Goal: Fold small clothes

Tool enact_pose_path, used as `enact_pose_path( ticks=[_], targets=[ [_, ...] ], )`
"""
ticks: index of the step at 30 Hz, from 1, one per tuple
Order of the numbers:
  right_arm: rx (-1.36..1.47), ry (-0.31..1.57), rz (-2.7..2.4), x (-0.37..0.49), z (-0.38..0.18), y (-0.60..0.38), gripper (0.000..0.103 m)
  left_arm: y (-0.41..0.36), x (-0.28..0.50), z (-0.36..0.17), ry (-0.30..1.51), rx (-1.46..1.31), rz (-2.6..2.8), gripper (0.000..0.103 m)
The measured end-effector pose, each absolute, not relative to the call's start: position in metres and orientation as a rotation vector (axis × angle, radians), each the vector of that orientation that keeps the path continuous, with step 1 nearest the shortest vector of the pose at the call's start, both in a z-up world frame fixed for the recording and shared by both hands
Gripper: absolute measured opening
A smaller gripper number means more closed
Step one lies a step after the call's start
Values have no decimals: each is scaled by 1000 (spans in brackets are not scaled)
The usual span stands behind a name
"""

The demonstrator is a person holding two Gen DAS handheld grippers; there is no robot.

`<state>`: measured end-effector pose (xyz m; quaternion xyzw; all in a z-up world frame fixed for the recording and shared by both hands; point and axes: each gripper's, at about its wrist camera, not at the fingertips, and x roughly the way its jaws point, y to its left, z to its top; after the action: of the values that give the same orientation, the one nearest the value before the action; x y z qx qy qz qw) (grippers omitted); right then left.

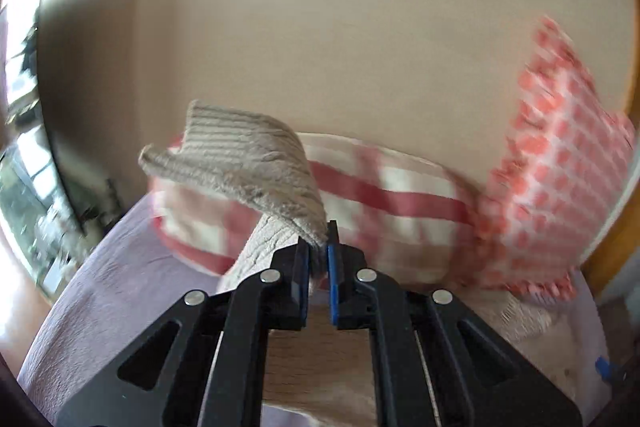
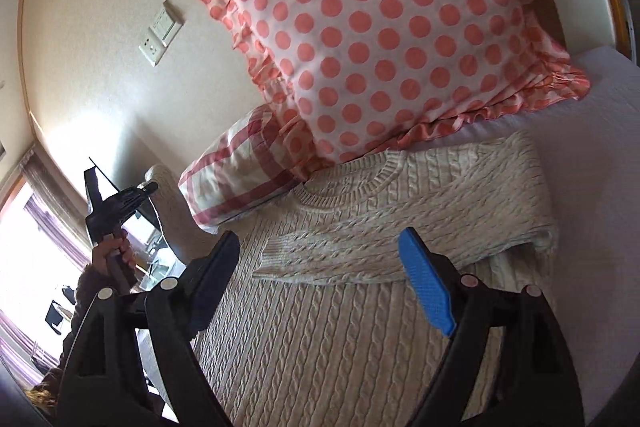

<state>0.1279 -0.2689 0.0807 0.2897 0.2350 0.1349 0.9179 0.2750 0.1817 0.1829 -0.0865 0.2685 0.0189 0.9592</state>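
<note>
A cream cable-knit sweater (image 2: 360, 307) lies flat on the bed, neck toward the pillows, with its right sleeve folded across the chest. My left gripper (image 1: 318, 259) is shut on the sweater's left sleeve (image 1: 256, 163) and holds it lifted above the bed; the cuff droops over to the left. In the right wrist view the left gripper (image 2: 148, 189) shows at far left, held by a hand, with the sleeve hanging from it. My right gripper (image 2: 320, 275) is open and empty, hovering above the sweater's chest.
A pink polka-dot pillow (image 2: 380, 27) leans against the wall behind the sweater, and a red-checked pillow (image 2: 240, 171) lies to its left. The bed has a pale lilac sheet (image 2: 592, 155). Wall sockets (image 2: 160, 35) and a window at far left.
</note>
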Motion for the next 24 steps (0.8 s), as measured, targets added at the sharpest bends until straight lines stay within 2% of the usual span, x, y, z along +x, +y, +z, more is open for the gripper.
enact_pose_path(
  ticks=[2,5,9,11,13,16,17,24],
  targets=[
    [639,484,254,127,75,-282,84,96,271,176,545,-56,-113,8],
    [719,517,254,134,61,-296,84,-23,262,125,608,150,-258,14],
    [753,581,240,144,46,-303,83,-114,227,44,643,515,-315,14],
    [754,602,244,148,44,-304,82,-118,201,34,612,569,-335,20],
    [737,629,230,154,42,-305,78,-103,181,37,605,544,-353,42],
    [708,679,213,176,38,-305,69,-69,155,46,617,478,-345,48],
    [703,707,203,187,35,-305,63,-56,150,49,631,455,-334,50],
    [650,870,98,254,4,-301,56,32,128,50,720,294,-183,62]
  ],
)
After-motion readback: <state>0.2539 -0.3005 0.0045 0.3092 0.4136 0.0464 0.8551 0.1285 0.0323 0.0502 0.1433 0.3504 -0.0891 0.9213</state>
